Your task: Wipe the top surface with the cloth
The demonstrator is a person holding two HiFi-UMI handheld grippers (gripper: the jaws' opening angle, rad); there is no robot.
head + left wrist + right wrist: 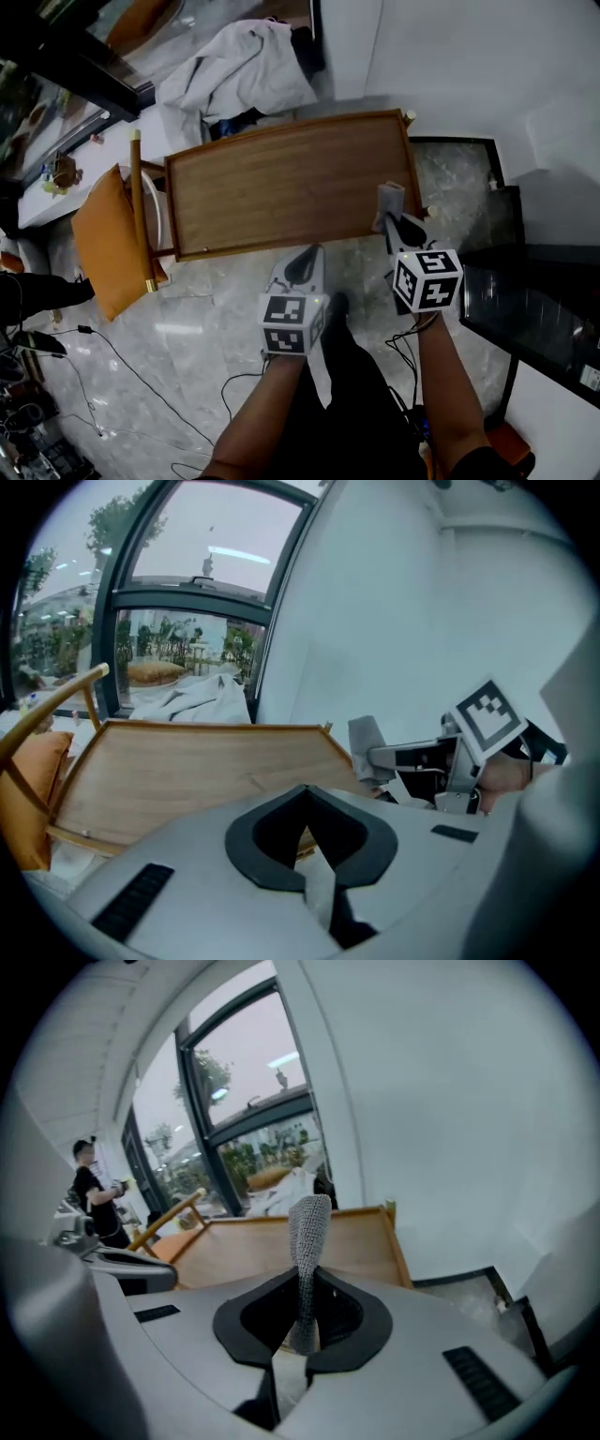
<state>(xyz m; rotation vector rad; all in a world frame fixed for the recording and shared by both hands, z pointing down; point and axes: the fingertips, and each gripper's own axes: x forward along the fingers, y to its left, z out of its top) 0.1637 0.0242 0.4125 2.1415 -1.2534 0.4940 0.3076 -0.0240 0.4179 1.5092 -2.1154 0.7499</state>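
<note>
Right gripper (392, 217) is clamped on a grey knitted cloth (390, 199). In its own view the cloth (307, 1232) stands up from the closed jaws as a narrow strip. In the head view it sits at the right edge of the wooden table top (281, 187), right of centre in the frame. Whether it touches the wood, I cannot tell.

Left gripper (305, 262) is empty, its jaws drawn together. It points at the table's near edge from over the marble floor, low centre.

To wipe well, I judge the strip must first be tipped over so that its broad side lies on the wood. Then drag it toward the frame's left in overlapping passes and work it into the raised rim.

Both forearms reach up from the bottom edge, roughly parallel, the right one further forward.
</note>
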